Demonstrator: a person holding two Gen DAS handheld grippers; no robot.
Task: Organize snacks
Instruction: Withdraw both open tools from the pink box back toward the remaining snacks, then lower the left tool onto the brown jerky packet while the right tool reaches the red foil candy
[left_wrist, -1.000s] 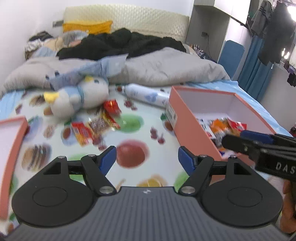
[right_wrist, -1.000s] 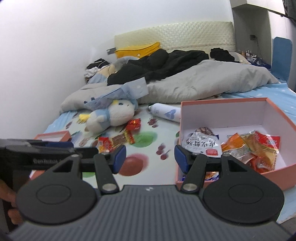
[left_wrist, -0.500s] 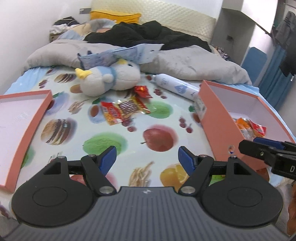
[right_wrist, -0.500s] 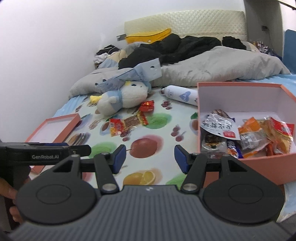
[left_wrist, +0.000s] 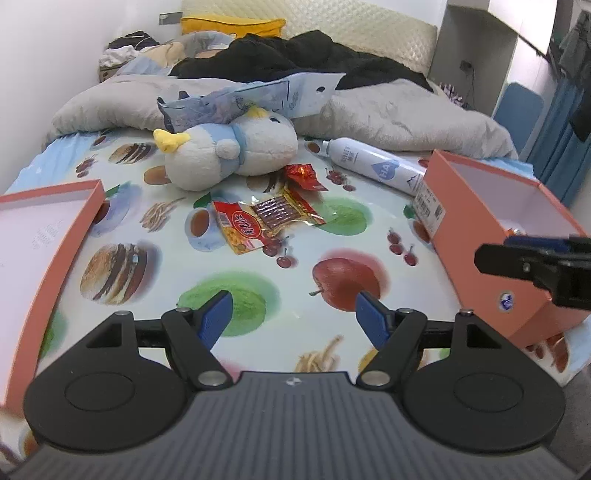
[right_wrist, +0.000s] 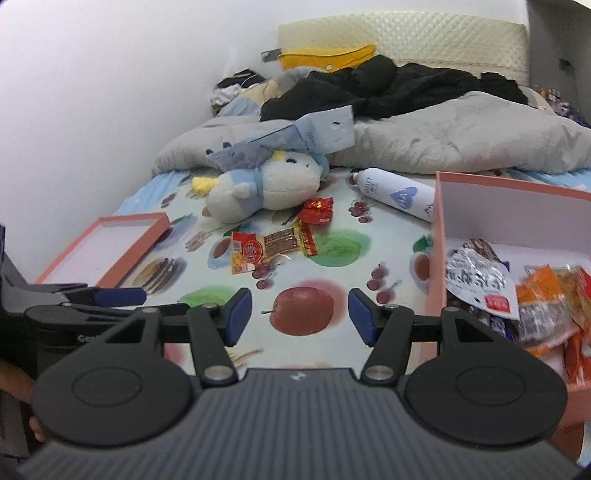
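Snack packets (left_wrist: 266, 221) lie left of box (left_wrist: 491, 236), touching plush toy (left_wrist: 229, 151). Left gripper (left_wrist: 293, 314), right gripper (right_wrist: 300, 315) both released, empty. Risk: flat wrappers slipping from pinch.

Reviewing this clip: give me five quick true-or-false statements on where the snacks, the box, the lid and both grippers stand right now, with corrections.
1. Both the left gripper and the right gripper are empty and open. True.
2. The pink box holds several snack packets. True.
3. The white bottle stands upright inside the box. False: it lies on its side on the bed sheet, beside the box.
4. No snacks are left outside the box. False: the red candy wrapper, the clear jerky packet and the yellow snack packet lie near the plush toy.
5. The box lid covers the box. False: it lies apart, empty.
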